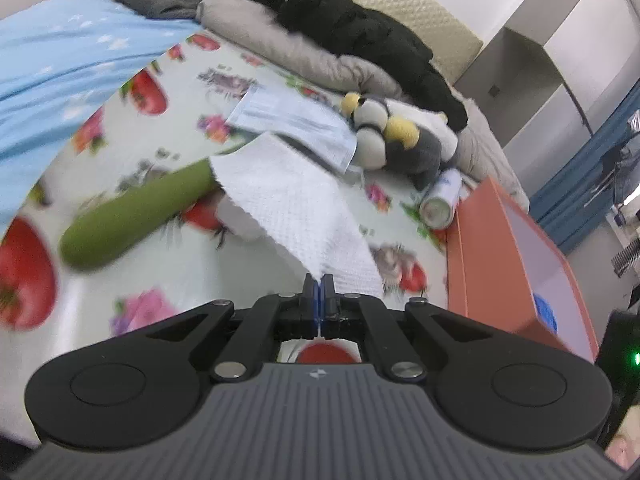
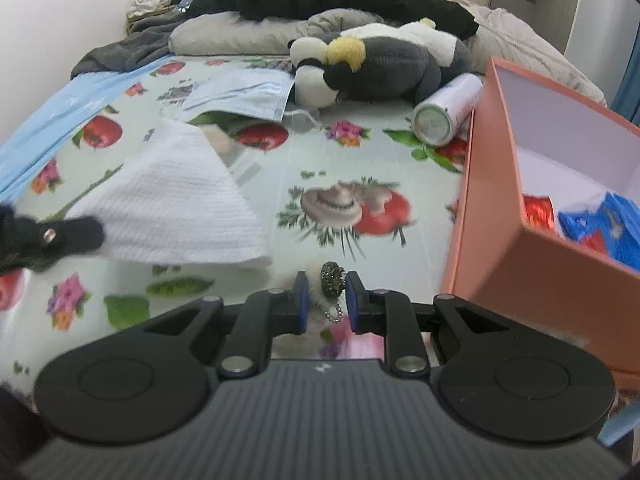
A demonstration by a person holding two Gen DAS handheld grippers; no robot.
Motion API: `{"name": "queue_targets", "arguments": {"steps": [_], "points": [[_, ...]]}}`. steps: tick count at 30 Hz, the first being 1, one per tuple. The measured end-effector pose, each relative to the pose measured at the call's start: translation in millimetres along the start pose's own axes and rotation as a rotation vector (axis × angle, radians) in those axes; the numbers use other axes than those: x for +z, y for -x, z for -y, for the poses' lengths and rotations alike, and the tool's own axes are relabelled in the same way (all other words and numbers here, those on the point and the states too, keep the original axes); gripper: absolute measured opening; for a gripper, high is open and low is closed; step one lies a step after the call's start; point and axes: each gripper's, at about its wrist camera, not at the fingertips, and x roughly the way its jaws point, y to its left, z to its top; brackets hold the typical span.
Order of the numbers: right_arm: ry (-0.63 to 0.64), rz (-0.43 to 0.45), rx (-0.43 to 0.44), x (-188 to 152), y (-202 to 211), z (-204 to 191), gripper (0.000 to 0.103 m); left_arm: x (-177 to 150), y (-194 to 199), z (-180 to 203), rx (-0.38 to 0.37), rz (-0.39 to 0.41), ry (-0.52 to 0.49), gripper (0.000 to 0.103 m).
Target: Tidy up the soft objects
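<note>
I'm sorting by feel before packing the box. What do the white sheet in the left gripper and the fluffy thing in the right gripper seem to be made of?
White sheet: looks like embossed paper towel or thin cotton, matte, with a dimpled grid; it drapes limply from the shut left gripper.
Fluffy thing: seems to be white faux fur with a dark, glittery beaded ornament and a small metal-looking chain, pinched in the right gripper.

Lying on the bed: one white cloth [image 1: 296,208], one green cylinder [image 1: 136,220], one plush toy [image 2: 384,66], one face mask [image 2: 244,94], one spray can [image 2: 448,110] and one orange box [image 2: 484,216]. Showing inside the box: one red item [image 2: 538,210], one blue item [image 2: 608,228].
</note>
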Motion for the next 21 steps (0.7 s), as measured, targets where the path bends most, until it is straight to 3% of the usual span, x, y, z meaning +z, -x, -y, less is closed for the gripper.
{"name": "queue_targets", "arguments": {"steps": [10,14,15,17,18,21], "points": [[-0.051,-0.033,0.004,-14.8,-0.3,9.2,0.024,-43.7,40.3,-24.8,0.04,-0.102,-0.005,0.001],[-0.1,-0.065,0.039,-16.5,-4.3,19.3,0.027,-46.5,36.5,-39.9,0.154,-0.134,-0.036,0.002],[-0.111,-0.068,0.047,-16.6,-3.1,22.0,0.029,-45.1,36.5,-45.1,0.145,-0.136,-0.024,0.002],[-0.116,-0.056,0.042,-16.5,2.1,25.2,0.046,-41.6,38.0,-52.2,0.154,-0.138,-0.006,0.003],[-0.113,-0.047,0.038,-16.5,4.9,26.2,0.054,-39.8,38.3,-54.4,0.151,-0.144,-0.003,0.011],[-0.126,-0.027,0.068,-17.0,13.3,31.3,0.06,-36.6,40.8,-56.5,0.132,-0.151,0.004,0.058]]}}
